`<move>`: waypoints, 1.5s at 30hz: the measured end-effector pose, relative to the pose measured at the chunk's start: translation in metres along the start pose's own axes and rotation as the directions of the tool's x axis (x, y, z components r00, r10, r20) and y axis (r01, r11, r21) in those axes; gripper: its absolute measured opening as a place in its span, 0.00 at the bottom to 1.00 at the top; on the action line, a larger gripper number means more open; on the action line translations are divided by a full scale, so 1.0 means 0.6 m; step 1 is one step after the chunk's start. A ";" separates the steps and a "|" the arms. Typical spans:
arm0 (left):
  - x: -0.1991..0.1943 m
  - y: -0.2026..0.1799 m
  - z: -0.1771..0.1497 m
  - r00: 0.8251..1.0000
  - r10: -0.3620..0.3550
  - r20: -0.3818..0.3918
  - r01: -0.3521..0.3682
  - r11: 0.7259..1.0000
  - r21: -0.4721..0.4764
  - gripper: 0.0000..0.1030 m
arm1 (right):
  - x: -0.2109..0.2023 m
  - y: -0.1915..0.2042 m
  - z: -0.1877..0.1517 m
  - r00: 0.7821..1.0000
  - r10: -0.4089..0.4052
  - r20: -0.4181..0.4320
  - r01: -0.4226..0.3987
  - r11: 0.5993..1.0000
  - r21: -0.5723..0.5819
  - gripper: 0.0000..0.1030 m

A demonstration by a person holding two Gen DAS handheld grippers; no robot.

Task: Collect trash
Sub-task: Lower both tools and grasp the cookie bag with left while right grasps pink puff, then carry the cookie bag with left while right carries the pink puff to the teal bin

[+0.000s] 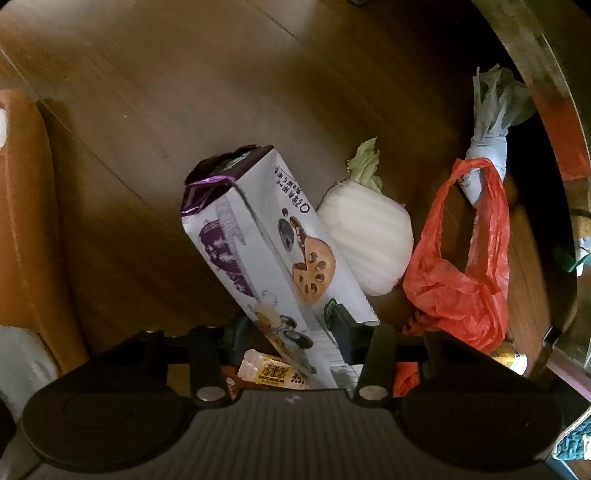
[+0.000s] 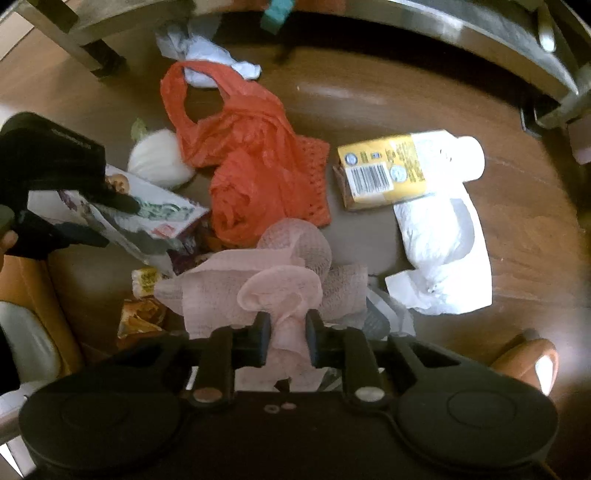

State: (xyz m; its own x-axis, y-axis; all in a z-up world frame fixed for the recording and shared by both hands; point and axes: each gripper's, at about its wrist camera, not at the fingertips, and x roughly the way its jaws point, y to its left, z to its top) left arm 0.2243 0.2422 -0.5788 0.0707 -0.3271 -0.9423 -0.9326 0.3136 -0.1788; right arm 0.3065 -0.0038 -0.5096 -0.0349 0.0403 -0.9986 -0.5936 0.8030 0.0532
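My left gripper (image 1: 291, 332) is shut on a tall white and purple snack box (image 1: 266, 251), held tilted above the wooden floor; it also shows at the left of the right wrist view (image 2: 147, 210). My right gripper (image 2: 287, 339) is shut on a pink foam net wrapper (image 2: 273, 280), lifted over the litter. On the floor lie an orange plastic bag (image 2: 243, 162), a yellow carton (image 2: 380, 170), crumpled white paper towel (image 2: 439, 240), a white cabbage piece (image 1: 365, 240) and small yellow wrappers (image 1: 273, 373).
A low table frame (image 2: 461, 29) and its leg (image 2: 96, 55) border the far side. An orange cushioned seat (image 1: 26, 221) stands at the left. White crumpled tissue (image 2: 199, 51) lies under the table. An orange object (image 2: 532, 358) sits at lower right.
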 end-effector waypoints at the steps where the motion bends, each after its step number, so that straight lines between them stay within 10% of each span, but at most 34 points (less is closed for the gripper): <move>1: -0.004 -0.001 -0.002 1.000 0.002 0.003 -0.002 1.000 0.004 0.42 | -0.006 0.001 0.002 1.000 0.004 0.004 -0.004 1.000 0.001 0.14; 17: -0.191 -0.032 -0.074 0.992 0.017 0.122 -0.038 0.985 0.170 0.30 | -0.244 0.005 -0.026 0.982 -0.083 0.170 0.087 0.996 -0.013 0.06; 26: -0.381 -0.077 -0.191 0.947 -0.181 0.265 0.056 0.906 0.419 0.30 | -0.453 -0.010 -0.091 0.898 -0.091 0.431 0.089 0.996 0.025 0.05; 33: -0.526 -0.090 -0.295 0.872 -0.360 0.333 0.124 0.819 0.561 0.30 | -0.615 -0.036 -0.181 0.774 -0.105 0.624 0.062 0.994 0.091 0.04; 45: -0.733 -0.161 -0.485 0.728 -0.602 0.327 0.139 0.597 0.790 0.30 | -0.882 -0.108 -0.327 0.453 -0.248 0.856 0.146 0.968 0.203 0.03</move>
State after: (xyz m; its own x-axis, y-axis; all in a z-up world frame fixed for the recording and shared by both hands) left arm 0.1803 0.0964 -0.0649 0.7290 -0.1359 -0.6709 -0.2667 0.8463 -0.4612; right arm 0.2057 -0.1941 0.0159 0.8198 0.3286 -0.4691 -0.4167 0.9041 -0.0949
